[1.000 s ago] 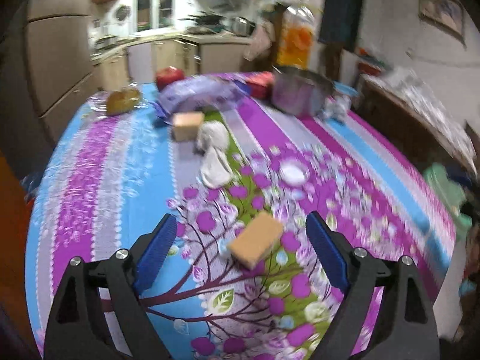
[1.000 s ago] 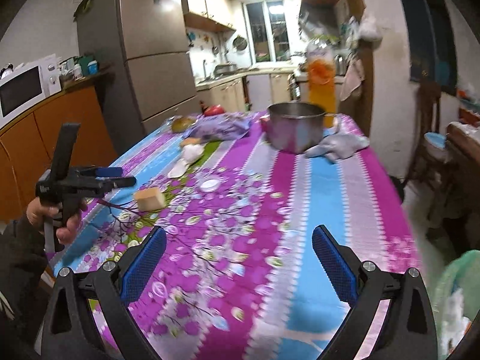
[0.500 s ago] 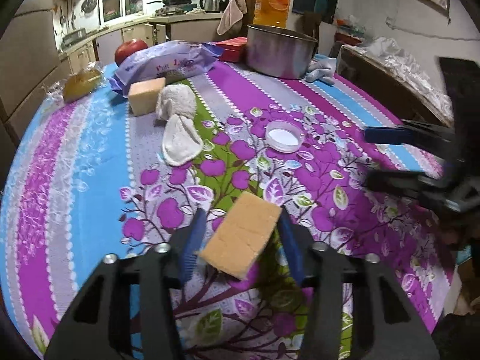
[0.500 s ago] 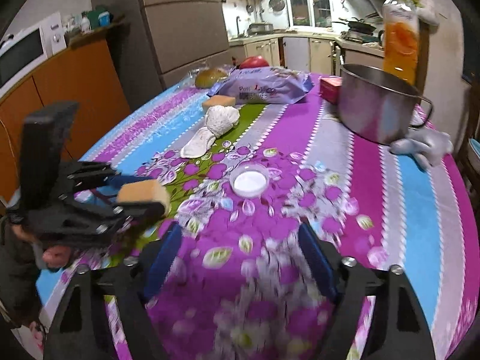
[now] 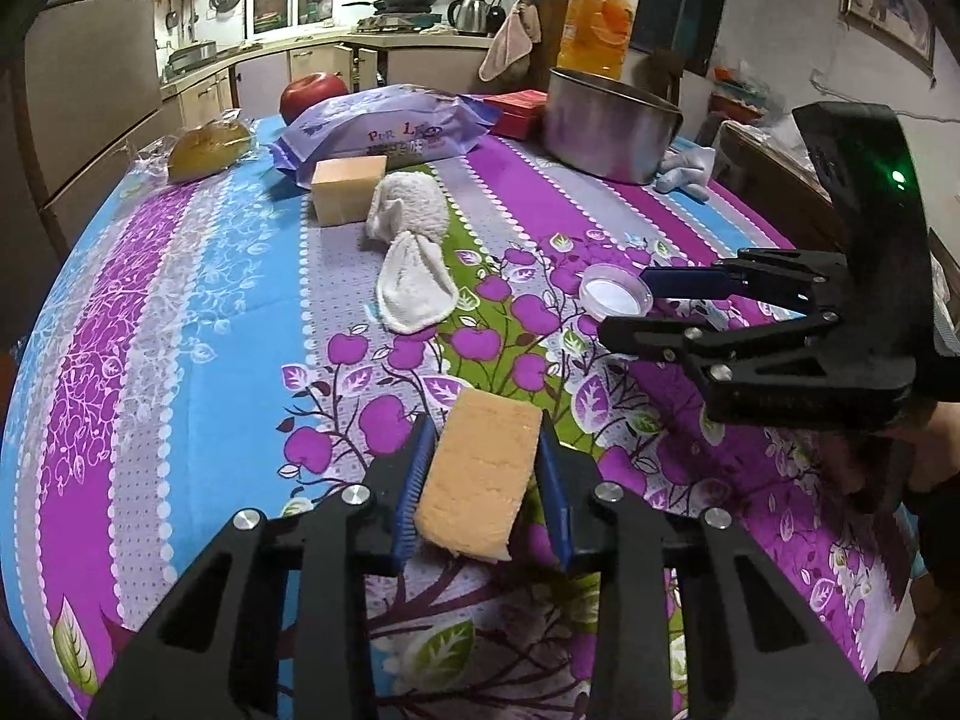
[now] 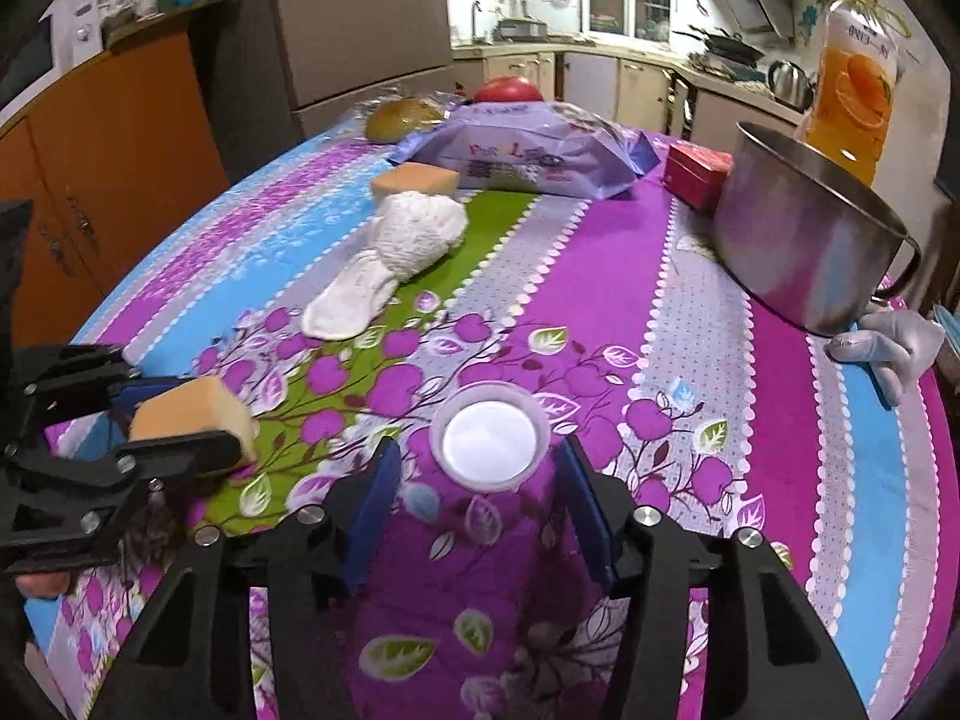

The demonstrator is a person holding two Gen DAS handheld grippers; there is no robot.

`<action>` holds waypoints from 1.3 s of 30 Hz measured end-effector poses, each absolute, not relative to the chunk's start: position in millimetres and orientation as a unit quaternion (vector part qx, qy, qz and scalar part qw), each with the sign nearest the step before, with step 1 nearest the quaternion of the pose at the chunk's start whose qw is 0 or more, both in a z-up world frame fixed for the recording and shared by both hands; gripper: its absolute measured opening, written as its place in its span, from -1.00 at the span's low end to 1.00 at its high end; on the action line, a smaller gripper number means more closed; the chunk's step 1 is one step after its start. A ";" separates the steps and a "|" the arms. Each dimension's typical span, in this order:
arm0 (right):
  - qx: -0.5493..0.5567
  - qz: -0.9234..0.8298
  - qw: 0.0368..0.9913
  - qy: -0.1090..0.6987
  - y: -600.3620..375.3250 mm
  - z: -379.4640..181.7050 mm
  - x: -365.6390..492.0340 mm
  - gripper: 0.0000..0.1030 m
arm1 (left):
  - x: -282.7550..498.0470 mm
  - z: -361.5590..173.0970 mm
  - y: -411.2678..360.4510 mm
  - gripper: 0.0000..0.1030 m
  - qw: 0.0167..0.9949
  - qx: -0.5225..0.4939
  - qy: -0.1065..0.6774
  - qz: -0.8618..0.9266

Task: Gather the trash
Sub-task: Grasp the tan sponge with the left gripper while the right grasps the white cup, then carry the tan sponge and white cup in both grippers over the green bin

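Note:
A yellow sponge (image 5: 480,480) sits between the blue pads of my left gripper (image 5: 485,426). The jaws are closing and both pads press its sides just above the flowered tablecloth (image 5: 180,312). In the right wrist view the same gripper (image 6: 198,414) holds the sponge (image 6: 186,411) at the left edge. A small clear plastic cup with a white bottom (image 6: 489,444) stands between the fingers of my right gripper (image 6: 479,450). Those jaws are closing, with a gap left on each side of the cup. The left wrist view shows this gripper (image 5: 624,306) around the cup (image 5: 612,297).
Further back lie a crumpled white cloth (image 5: 411,252), a second sponge (image 5: 348,195), a purple tissue pack (image 5: 384,132), a red box (image 5: 516,111), an apple (image 5: 312,93) and wrapped bread (image 5: 207,147). A steel pot (image 6: 804,228), juice bottle (image 6: 852,72) and grey glove (image 6: 888,348) stand right.
The left jaws went from wide open around the sponge to pressing on it. My right gripper swept across the table to the cup, dropped lower, and its jaws narrowed around it.

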State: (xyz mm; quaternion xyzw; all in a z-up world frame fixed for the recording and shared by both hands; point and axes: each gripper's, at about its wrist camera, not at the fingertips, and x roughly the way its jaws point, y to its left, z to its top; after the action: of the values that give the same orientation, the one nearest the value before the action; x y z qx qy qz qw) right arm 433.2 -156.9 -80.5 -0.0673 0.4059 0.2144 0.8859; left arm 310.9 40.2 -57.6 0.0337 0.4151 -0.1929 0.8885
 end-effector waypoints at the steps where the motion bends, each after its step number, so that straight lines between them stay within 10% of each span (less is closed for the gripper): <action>1: -0.070 0.210 0.887 0.405 -156.2 -80.9 435.3 0.03 | 311.2 -57.6 40.4 -0.39 0.889 0.033 0.415 -0.191; 39: -0.029 0.106 0.956 0.272 -213.5 -15.3 297.9 -0.20 | 262.0 -20.0 16.5 -0.39 0.934 0.024 0.349 -0.072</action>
State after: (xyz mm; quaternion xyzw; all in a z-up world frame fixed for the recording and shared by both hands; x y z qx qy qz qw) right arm 297.9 -213.5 -15.3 -0.0289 0.2719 0.1058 0.9560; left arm 262.0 16.5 -20.0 0.0237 0.3487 -0.0725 0.9341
